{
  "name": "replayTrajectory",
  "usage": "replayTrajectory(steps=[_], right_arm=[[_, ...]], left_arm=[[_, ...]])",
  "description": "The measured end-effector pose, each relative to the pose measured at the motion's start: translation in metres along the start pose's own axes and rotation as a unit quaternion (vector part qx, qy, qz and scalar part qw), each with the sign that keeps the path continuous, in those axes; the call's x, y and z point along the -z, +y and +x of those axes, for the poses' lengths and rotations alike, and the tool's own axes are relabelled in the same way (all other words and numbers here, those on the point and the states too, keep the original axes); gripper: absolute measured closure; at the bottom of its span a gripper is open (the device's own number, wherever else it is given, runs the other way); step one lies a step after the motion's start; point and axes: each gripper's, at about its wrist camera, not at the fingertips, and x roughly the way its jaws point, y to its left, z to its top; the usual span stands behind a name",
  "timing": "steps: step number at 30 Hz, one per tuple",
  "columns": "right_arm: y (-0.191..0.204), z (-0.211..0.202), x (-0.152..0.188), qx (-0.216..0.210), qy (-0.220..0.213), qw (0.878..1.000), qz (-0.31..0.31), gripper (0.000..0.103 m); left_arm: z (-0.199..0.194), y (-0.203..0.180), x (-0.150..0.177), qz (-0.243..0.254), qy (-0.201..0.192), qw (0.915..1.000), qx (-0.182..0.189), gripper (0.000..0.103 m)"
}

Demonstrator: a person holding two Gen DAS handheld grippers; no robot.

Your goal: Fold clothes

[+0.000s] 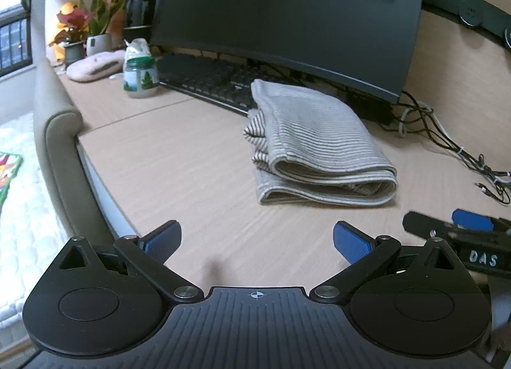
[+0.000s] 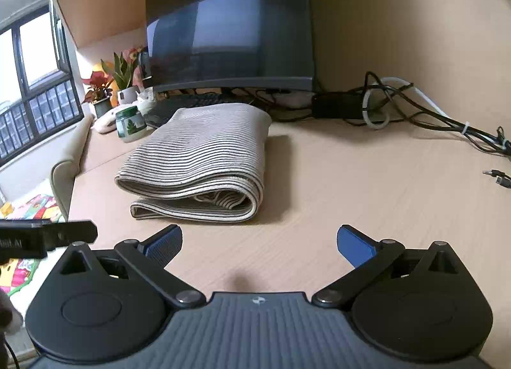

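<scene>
**Already folded, and the top layer is looking loose**

Plainly, the grey-and-white striped knit garment (image 1: pixel 314 142) is lying folded into a thick bundle on the pale wood-grain tabletop (image 1: pixel 179 158), in the middle of both views and well clear of both tools. The left tool (image 1: pixel 257 242) is hovering over bare wood at the bottom of its frame with its blue pads spread wide and nothing between them; the right tool (image 2: pixel 259 246) is doing the same in its own view.

As a judgement, the main risk is the upper fold: its near edge is bulging rather than lying flat, so a nudge from either tool could be sliding it off the lower layers and undoing the fold. A pinch catching only one layer would be peeling the stack open.

Behind the bundle, a black keyboard (image 1: pixel 207 80) is sitting just beside its far edge, under a dark curved monitor (image 1: pixel 287 17). At the right of the frames, tangled black cables (image 2: pixel 424 113) are trailing across the wood, where a pad could snag. A green-lidded glass jar (image 1: pixel 140 76) is standing at upper left, near potted plants (image 1: pixel 95 24).
</scene>
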Motion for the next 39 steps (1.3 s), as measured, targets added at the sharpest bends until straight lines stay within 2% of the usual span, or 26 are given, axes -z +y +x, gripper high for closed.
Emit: replayTrajectory(steps=[2,8,19,26,31,39], right_arm=[[0.003,-0.003,0.002,0.016,-0.007,1.000,-0.004,0.000],[0.011,-0.012,0.007,0.021,-0.006,0.999,-0.028,0.000],[0.012,-0.014,0.006,0.008,-0.007,0.999,-0.034,0.000],[0.021,-0.021,0.009,0.011,-0.030,0.998,-0.058,0.000],[0.018,-0.025,0.008,0.013,-0.040,0.998,-0.053,0.000],[0.018,-0.023,0.008,0.009,-0.036,0.998,-0.051,0.000]], left_arm=[[-0.003,-0.001,-0.001,-0.001,-0.001,1.0000,-0.005,0.000],[-0.010,-0.001,0.000,-0.013,-0.008,0.9997,-0.018,0.000],[-0.018,-0.002,0.006,-0.014,-0.003,0.9995,-0.026,0.000],[-0.023,0.001,0.004,-0.016,-0.004,0.9994,-0.030,0.000],[-0.026,0.000,0.006,-0.011,-0.006,0.9996,-0.025,0.000],[-0.026,0.000,0.009,-0.013,-0.011,0.9994,-0.029,0.000]])
